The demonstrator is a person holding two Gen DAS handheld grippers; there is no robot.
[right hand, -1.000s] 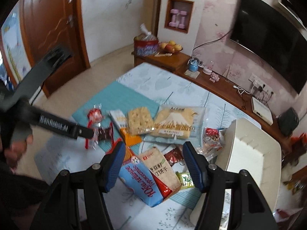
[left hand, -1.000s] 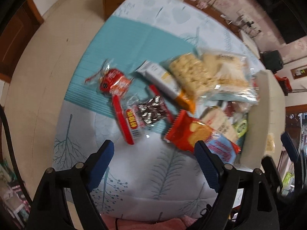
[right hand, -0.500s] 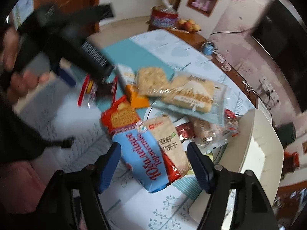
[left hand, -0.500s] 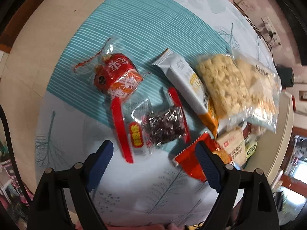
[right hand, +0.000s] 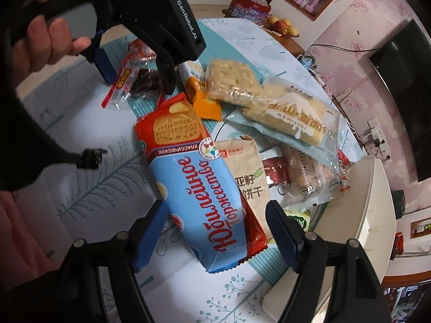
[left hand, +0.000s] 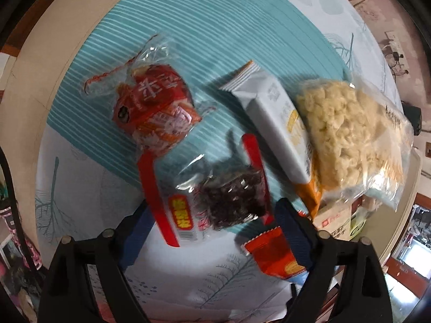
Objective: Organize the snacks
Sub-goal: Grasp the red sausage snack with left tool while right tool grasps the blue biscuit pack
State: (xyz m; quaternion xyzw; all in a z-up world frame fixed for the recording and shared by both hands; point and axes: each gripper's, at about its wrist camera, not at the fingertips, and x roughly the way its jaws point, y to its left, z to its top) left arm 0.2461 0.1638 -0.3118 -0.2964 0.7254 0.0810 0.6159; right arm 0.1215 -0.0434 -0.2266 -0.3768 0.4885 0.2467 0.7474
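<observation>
Snack packets lie on a table. My left gripper (left hand: 215, 231) is open, its blue pads either side of a clear red-edged bag of dark dried fruit (left hand: 215, 196), close above it. A round red packet (left hand: 156, 110) and a white-orange bar (left hand: 280, 134) lie beyond. My right gripper (right hand: 215, 231) is open, straddling a blue-red biscuit pack (right hand: 199, 188). The dried fruit bag (right hand: 134, 80) shows under the left gripper (right hand: 129, 67) in the right wrist view.
A rice-cracker bag (left hand: 344, 134), a long bread pack (right hand: 291, 115), a beige biscuit pack (right hand: 245, 172) and sausages (right hand: 304, 172) crowd the middle. A cream rack (right hand: 358, 215) stands at the right edge. A teal striped mat (left hand: 215, 27) covers the far table.
My left gripper has moved down and closer over the dried fruit bag. My right gripper has dropped closer onto the blue-red biscuit pack.
</observation>
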